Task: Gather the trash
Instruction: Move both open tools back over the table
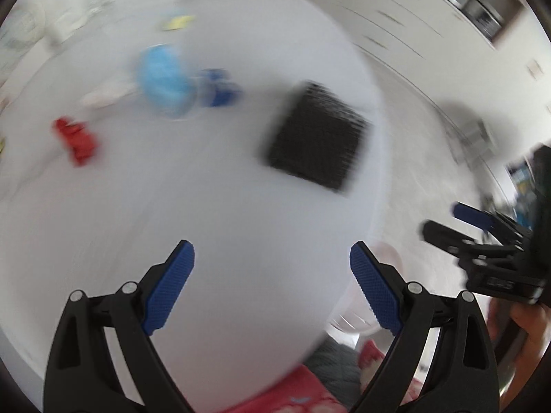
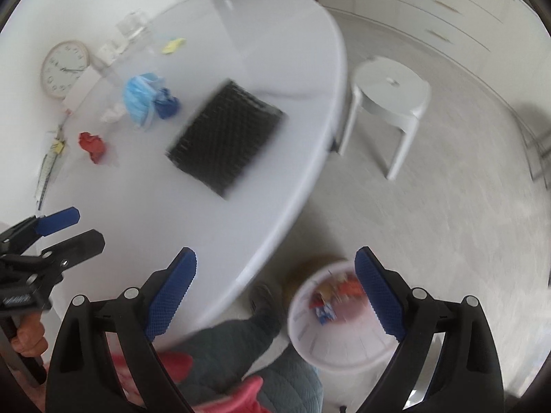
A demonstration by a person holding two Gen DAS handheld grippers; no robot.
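Observation:
On the round white table (image 2: pixel 275 69) lie a crumpled red paper (image 2: pixel 92 146) (image 1: pixel 76 140), a light blue face mask (image 2: pixel 139 95) (image 1: pixel 162 81), a dark blue crumpled scrap (image 2: pixel 167 103) (image 1: pixel 220 87), a white crumpled bit (image 2: pixel 112 114) and a yellow scrap (image 2: pixel 174 45) (image 1: pixel 177 22). A white trash bin (image 2: pixel 303 337) with trash inside stands on the floor by the table. My left gripper (image 1: pixel 272 287) is open and empty above the table's near part. My right gripper (image 2: pixel 275 292) is open and empty above the table's edge and the bin. Both views are blurred.
A black textured square mat (image 2: pixel 225 134) (image 1: pixel 316 143) lies mid-table. A wall clock (image 2: pixel 63 69), a glass jar (image 2: pixel 134 27) and pens (image 2: pixel 48 165) sit at the table's far left. A white stool (image 2: pixel 389 93) stands on the floor to the right. The person's legs (image 2: pixel 248 361) are below.

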